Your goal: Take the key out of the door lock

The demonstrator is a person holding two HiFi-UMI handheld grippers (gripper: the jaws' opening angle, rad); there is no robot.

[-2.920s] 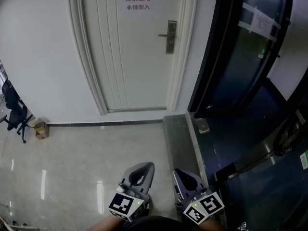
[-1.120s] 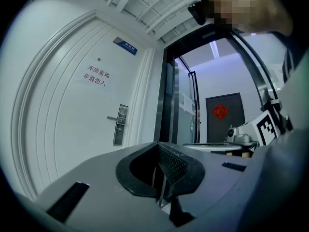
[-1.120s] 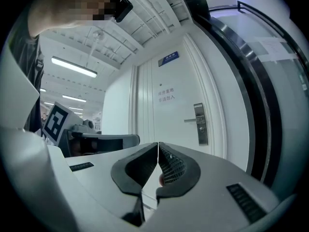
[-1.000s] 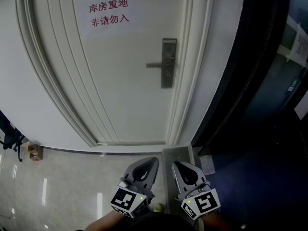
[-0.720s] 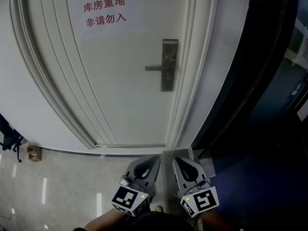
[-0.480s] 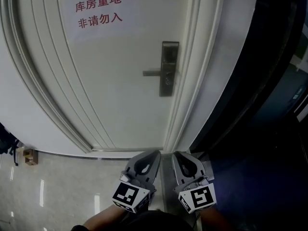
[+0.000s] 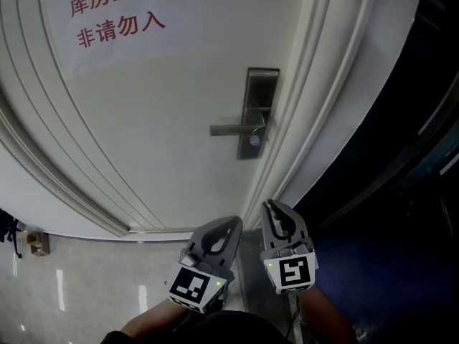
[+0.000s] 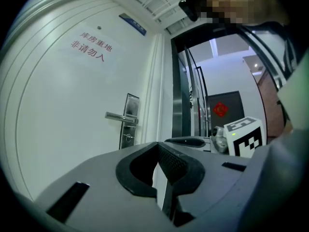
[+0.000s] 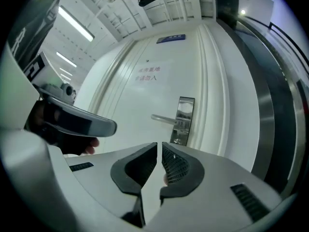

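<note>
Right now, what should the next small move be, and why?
Probably lift the right gripper toward the key below the door handle: it hangs low, well short of the lock plate, jaws together and empty.

White paper notice (image 7: 118, 16) on the door (image 7: 165, 135), red characters 库房重地 above 非请勿入, blue plate (image 8: 133, 24) over the door too small to read

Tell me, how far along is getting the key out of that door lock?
Done so far: only standing before the white door. In hand: nothing; the left hand-held gripper and the right hand-held gripper hang low, apart from the lock plate, jaws together and empty. Left: reach what looks like the key below the lever handle, grip it and pull it out.
</note>
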